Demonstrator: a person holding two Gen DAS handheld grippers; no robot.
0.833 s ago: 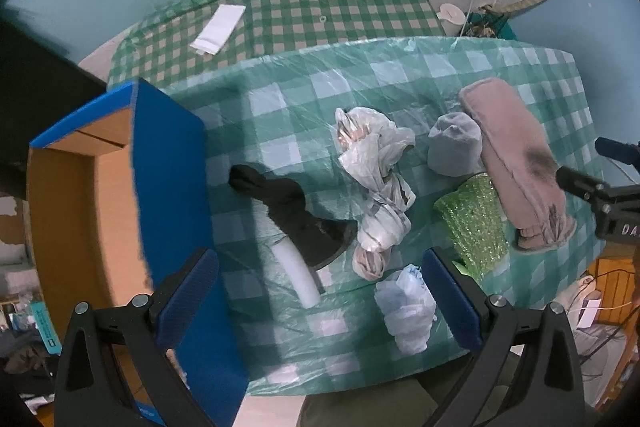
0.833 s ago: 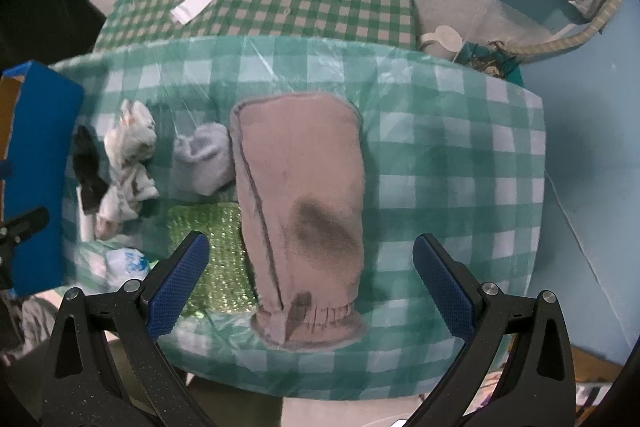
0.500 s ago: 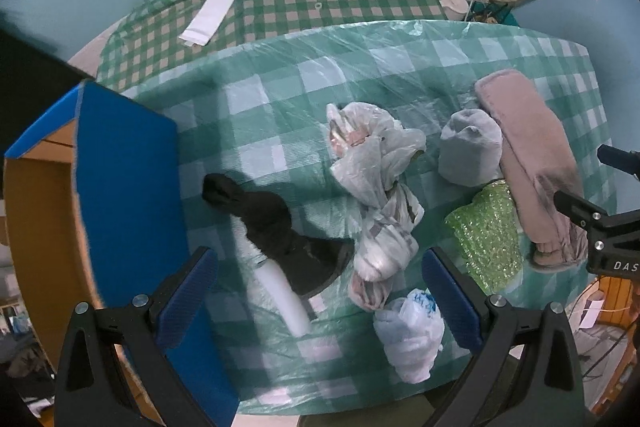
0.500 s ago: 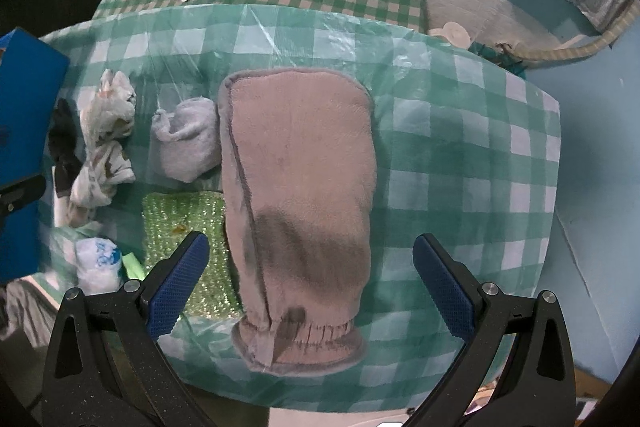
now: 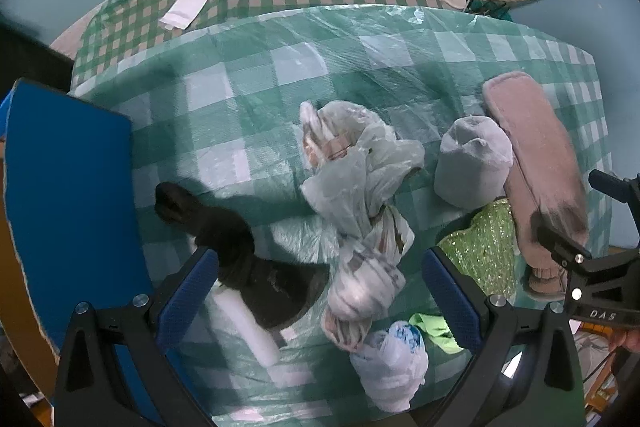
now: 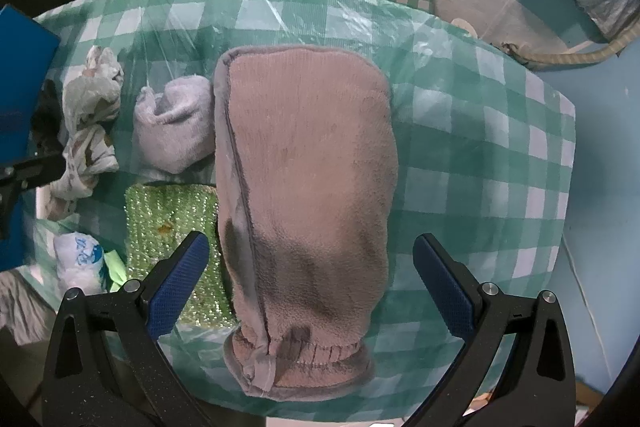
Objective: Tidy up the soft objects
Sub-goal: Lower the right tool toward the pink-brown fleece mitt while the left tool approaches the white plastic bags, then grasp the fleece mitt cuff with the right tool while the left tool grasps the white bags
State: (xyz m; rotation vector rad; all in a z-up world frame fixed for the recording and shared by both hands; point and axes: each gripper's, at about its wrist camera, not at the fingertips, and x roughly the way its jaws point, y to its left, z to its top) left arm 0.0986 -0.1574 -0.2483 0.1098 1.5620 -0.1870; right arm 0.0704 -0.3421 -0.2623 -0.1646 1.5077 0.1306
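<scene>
1. Your right gripper is wide open over the plush beige-grey wash mitt — pinch mid-body, not the cuff.
2. Your left gripper (also spread, empty) hovers above the black sock; the blue-sided cardboard box sits left.

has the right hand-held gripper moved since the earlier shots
Yes. The right hand-held gripper has come down closer to the pink mitt, which now fills more of its view, with the cuff between the open fingers.
</scene>
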